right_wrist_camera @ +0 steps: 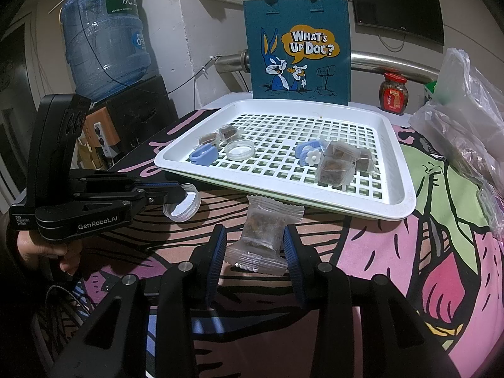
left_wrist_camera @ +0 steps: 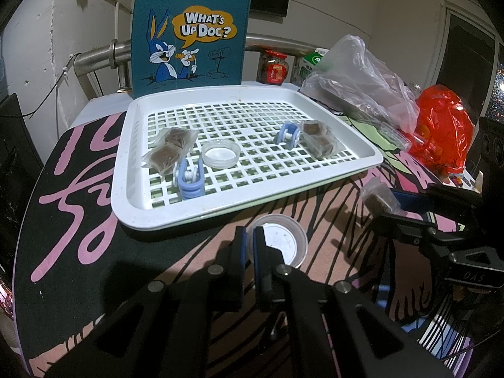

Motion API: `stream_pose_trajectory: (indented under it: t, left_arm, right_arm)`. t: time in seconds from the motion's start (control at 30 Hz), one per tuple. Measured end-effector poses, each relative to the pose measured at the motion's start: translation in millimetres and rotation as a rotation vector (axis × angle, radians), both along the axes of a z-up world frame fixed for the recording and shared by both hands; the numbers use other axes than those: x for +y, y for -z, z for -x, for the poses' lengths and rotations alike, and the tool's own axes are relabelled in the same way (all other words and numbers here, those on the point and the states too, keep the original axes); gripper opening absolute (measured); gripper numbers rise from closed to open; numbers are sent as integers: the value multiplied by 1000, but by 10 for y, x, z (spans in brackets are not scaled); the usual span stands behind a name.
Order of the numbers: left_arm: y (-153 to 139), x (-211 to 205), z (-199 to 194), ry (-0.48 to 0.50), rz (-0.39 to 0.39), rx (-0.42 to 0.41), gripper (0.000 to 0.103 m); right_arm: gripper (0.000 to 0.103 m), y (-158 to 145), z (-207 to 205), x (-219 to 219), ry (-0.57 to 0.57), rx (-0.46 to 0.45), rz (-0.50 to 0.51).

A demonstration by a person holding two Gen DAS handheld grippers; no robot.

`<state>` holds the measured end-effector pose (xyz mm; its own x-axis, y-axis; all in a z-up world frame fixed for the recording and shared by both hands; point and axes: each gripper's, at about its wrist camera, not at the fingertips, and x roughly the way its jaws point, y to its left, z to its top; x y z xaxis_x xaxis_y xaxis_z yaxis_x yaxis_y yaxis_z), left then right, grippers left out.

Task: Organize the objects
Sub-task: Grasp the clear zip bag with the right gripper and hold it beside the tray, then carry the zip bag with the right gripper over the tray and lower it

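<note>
The left gripper (left_wrist_camera: 249,245) is clenched on the rim of a clear plastic lid (left_wrist_camera: 283,245) at lower centre of the left view. The right gripper (right_wrist_camera: 255,245) grasps a clear packet (right_wrist_camera: 263,230) of brown snack, lower centre of its own view, in front of the white grid tray (right_wrist_camera: 406,195).

Only the right view shows the blue water bottle (right_wrist_camera: 104,37) at upper left and a hand (right_wrist_camera: 47,249) on the left tool's handle. Only the left view shows the red bag (left_wrist_camera: 444,126) at right.

On the tray lie two blue clips (left_wrist_camera: 189,179) (left_wrist_camera: 288,135), one clear lid (left_wrist_camera: 220,152) and two clusters of packets (left_wrist_camera: 170,149) (left_wrist_camera: 318,138).

Behind stand a teal tote bag (left_wrist_camera: 189,31) and a red-capped jar (left_wrist_camera: 272,67); a clear plastic bag (left_wrist_camera: 362,78) is heaped at right.
</note>
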<state>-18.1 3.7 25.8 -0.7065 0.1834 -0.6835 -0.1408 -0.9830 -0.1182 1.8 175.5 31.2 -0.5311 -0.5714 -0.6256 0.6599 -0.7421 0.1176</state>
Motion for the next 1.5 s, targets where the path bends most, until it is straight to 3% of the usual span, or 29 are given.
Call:
stream_pose_trajectory:
  t: [0.73, 1.0, 1.3, 1.5]
  left_arm:
    - [38, -5, 0, 9, -9, -2, 5]
    - [11, -30, 16, 58, -106, -11, 5]
    - [-349, -74, -61, 35, -118, 79, 5]
    - [-648, -167, 36, 5, -97, 137, 5]
  right_arm:
    - [37, -22, 5, 61, 1, -8, 41]
    - [37, -46, 70, 199, -7, -61, 144]
    - [37, -319, 169, 465, 73, -12, 233]
    - [37, -727, 322, 561, 95, 41, 288]
